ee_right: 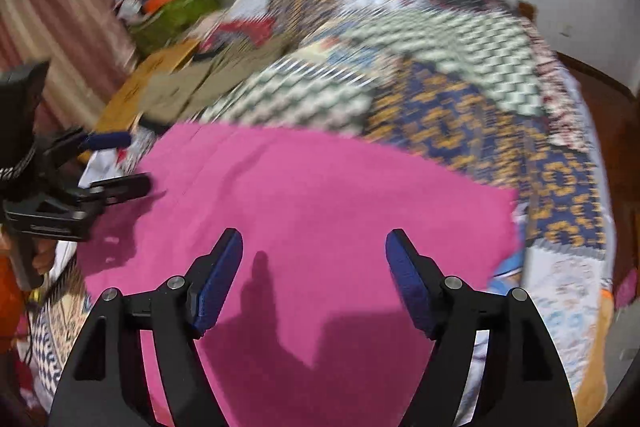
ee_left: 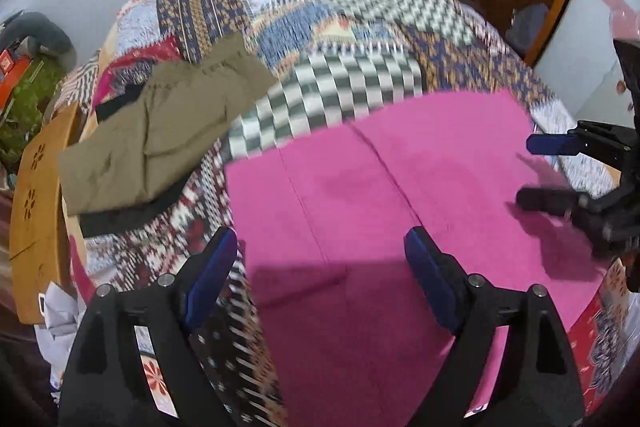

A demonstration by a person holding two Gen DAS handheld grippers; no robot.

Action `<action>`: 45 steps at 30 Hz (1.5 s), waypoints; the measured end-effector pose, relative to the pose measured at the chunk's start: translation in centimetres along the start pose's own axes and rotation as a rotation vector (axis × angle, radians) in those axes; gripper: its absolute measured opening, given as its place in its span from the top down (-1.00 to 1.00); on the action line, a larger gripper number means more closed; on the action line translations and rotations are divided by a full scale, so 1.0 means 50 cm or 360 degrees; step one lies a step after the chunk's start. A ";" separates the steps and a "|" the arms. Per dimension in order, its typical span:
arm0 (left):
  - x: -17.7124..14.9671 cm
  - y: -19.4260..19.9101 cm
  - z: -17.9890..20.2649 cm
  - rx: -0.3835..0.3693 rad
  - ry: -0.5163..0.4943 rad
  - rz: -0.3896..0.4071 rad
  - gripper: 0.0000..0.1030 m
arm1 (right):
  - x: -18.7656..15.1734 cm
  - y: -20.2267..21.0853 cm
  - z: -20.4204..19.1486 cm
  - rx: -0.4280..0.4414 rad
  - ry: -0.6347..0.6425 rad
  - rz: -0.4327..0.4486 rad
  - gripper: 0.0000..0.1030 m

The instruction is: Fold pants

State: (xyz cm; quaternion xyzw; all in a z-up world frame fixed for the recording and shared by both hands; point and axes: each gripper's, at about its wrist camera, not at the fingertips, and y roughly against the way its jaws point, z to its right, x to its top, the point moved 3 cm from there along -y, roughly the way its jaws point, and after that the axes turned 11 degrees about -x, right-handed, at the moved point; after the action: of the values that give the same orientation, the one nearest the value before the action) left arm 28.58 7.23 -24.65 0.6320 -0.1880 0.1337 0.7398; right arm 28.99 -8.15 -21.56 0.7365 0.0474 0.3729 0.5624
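The pink pants [ee_left: 380, 211] lie spread flat on the patchwork quilt [ee_left: 360, 27] of the bed, already doubled into a broad rectangle with a seam running down the middle. The left gripper [ee_left: 320, 267] hangs over the near-left part of the cloth with its jaws wide and nothing between them; the right gripper [ee_right: 314, 267] hangs over the near-right part, likewise released and empty, its shadow falling on the fabric below. Both views are blurred, so fine creases cannot be judged. A folded olive garment [ee_left: 160, 131] rests further off to the left on the quilt, apart from the pants, beside a wooden board [ee_left: 36, 195]. The step in hand looks like the pause between folds: a fold set down and let go, the next grasp to be chosen. To do it well, each gripper should probably come down on a corner of the same short edge, pinching every layer together rather than only the top one, then lift just enough to clear the cloth and carry that edge over evenly so the sides line up. Uneven lifting would likely skew the stack or drag the lower layer across the quilt.
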 end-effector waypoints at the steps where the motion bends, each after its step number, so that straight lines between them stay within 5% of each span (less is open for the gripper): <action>1: -0.009 0.003 0.001 0.0008 -0.0005 0.0023 -0.69 | -0.004 -0.009 -0.010 0.0005 0.0020 -0.0025 -0.37; 6: -0.035 0.026 0.001 0.0017 -0.0014 0.0064 -0.75 | -0.049 -0.018 -0.036 -0.0041 0.0042 -0.0054 -0.59; 13: -0.089 0.065 -0.002 0.0027 -0.0001 0.0087 -0.79 | -0.109 0.023 -0.014 -0.0047 -0.0153 -0.0048 -0.60; 23: -0.137 0.141 -0.022 0.0080 0.0115 0.0134 -0.80 | -0.135 0.070 -0.020 -0.0198 -0.0112 -0.0022 -0.59; 30: -0.169 0.156 -0.063 -0.0170 0.0523 0.0131 -0.84 | -0.098 0.116 -0.068 -0.0194 -0.0063 0.0153 -0.60; 34: -0.188 0.147 -0.052 -0.0263 0.0606 0.0103 -0.84 | -0.075 0.096 -0.107 -0.0137 -0.0082 0.0187 -0.59; 45: -0.208 0.129 -0.006 -0.0618 0.0683 0.0024 -0.84 | -0.092 0.019 -0.137 -0.0065 -0.0009 -0.0025 -0.60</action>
State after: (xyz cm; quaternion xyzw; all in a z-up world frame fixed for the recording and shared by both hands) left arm 16.49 9.03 -23.63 0.4343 -0.0539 0.2315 0.8688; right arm 21.24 -5.32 -22.40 0.7255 0.0439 0.3673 0.5804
